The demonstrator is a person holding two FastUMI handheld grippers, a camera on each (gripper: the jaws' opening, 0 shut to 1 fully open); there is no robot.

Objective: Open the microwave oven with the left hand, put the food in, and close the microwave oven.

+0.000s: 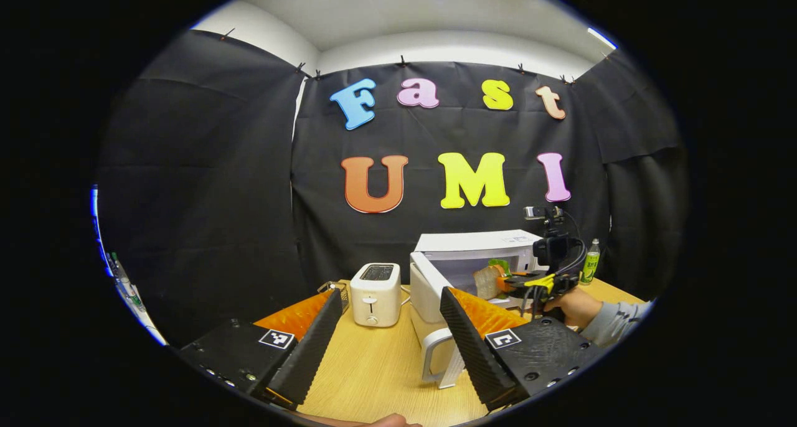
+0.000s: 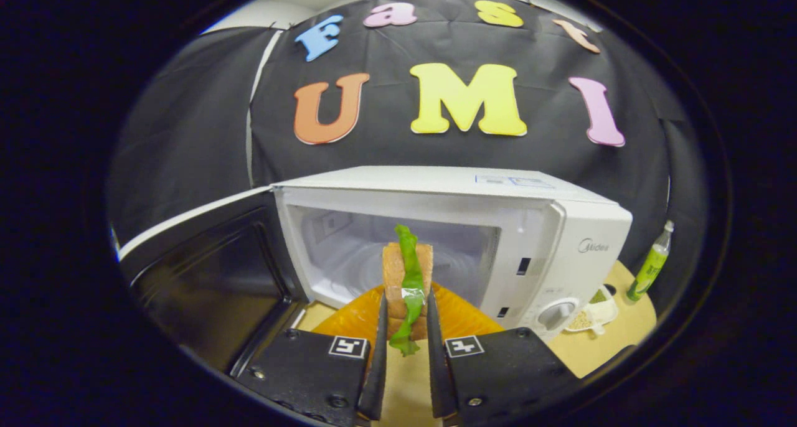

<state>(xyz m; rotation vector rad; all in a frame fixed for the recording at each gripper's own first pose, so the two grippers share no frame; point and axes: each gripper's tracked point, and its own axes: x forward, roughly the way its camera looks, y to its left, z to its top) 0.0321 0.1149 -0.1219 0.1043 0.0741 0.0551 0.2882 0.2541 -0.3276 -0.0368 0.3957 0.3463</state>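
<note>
Two grippers at microwave (image 2: 448, 228), door (image 2: 205, 271) swung open: right gripper (image 2: 406, 343) clamps sandwich (image 2: 408, 277) before cavity; left gripper (image 1: 389, 346) gapes wide, empty; toaster (image 1: 375, 293) left, bottle (image 2: 650, 265) right.

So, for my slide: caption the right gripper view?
Right tool holds sandwich before open microwave.

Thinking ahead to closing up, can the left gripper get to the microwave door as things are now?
Probably yes. The left gripper is open and holds nothing, and the door stands swung open just ahead of it, handle toward it, with only bare table between.
</note>
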